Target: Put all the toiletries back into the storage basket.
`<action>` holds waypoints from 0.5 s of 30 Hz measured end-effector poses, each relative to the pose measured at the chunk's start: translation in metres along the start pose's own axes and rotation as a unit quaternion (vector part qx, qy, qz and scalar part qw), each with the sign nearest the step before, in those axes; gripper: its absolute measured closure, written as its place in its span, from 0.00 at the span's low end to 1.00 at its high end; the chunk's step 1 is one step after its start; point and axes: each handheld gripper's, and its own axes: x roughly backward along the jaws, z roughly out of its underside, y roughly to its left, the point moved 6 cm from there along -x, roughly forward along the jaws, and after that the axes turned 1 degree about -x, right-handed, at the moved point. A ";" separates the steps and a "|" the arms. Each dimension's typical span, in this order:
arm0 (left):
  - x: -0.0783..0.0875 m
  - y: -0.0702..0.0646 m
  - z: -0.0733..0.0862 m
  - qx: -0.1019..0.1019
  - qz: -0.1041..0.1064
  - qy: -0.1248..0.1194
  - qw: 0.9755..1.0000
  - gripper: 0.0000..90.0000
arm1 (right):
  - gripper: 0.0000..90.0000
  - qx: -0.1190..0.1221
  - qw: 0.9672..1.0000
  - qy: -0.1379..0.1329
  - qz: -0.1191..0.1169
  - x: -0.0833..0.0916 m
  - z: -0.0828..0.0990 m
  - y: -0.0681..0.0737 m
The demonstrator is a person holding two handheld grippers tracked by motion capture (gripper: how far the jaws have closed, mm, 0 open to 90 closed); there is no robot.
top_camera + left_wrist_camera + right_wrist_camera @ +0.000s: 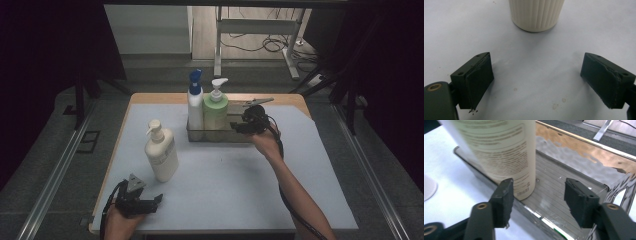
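- Right gripper at the tray's three o'clock end, fingers part open, empty; green bottle stands free inside, apparently just placed.
- Left gripper wide open, empty, at six o'clock of the cream bottle on the tabletop; likely next to load.

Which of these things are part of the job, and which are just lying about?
Part of the job:
green pump bottle
blue-capped bottle
clear tray
cream pump bottle
right tongs

Lying about:
cables on the floor
table leg frame

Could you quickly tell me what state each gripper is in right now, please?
Left gripper: open, holding nothing, aimed at the cream bottle.
Right gripper: open, holding nothing, beside the green bottle in the tray.
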 end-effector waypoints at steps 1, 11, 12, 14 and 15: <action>0.000 0.000 0.000 0.000 0.000 0.000 1.000 0.12 | 0.40 0.003 1.000 -0.002 0.000 0.003 0.001 0.001; 0.000 0.000 0.000 0.000 0.000 0.000 1.000 0.12 | 0.24 0.040 0.999 -0.007 -0.016 0.028 0.010 0.012; 0.000 0.000 0.000 0.000 0.000 0.000 1.000 0.12 | 0.22 0.042 0.999 -0.007 -0.017 0.030 0.011 0.012; 0.000 0.000 0.000 0.000 0.000 0.000 1.000 0.12 | 0.19 0.045 0.999 -0.011 -0.021 0.035 0.014 0.014; 0.000 0.000 0.000 0.000 0.000 0.000 1.000 0.12 | 0.19 0.046 0.999 -0.012 -0.023 0.038 0.016 0.015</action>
